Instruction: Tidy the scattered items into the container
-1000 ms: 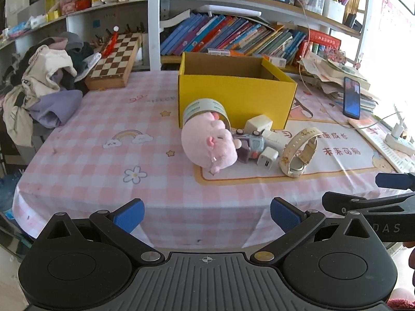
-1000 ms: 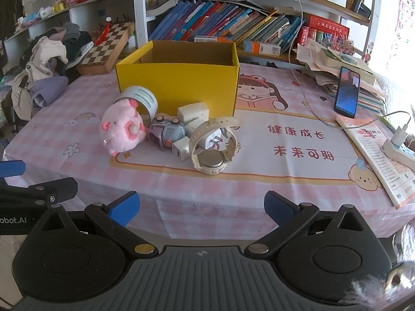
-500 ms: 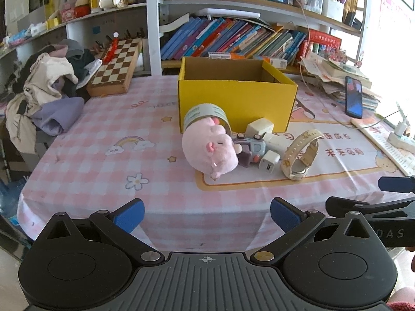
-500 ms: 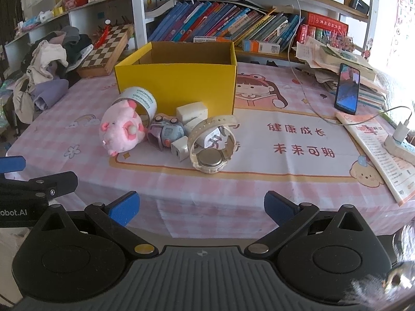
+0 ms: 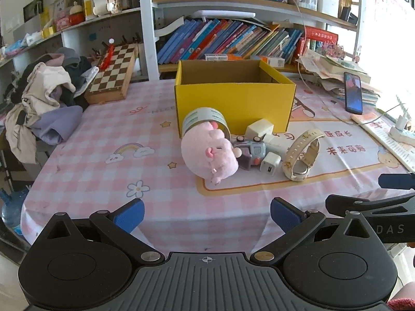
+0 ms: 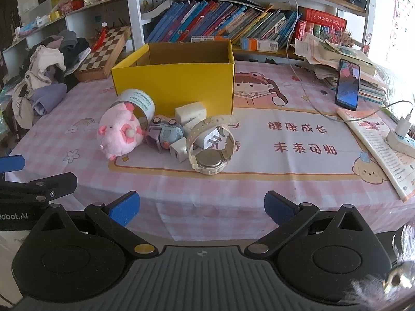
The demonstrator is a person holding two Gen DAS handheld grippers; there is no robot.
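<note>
Both claws hang at the table's near edge, the left gripper (image 5: 206,213) and right gripper (image 6: 201,207) spread wide, holding nothing. Beyond them the pink plush pig (image 5: 208,155), toy car (image 6: 167,133), chargers and watch (image 6: 211,146) huddle against the yellow box (image 5: 234,103).

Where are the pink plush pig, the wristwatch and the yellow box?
pink plush pig (image 5: 207,155), left wrist view, its round body
wristwatch (image 6: 208,158), right wrist view, its metal case back
yellow box (image 6: 173,85), right wrist view, its front wall
</note>
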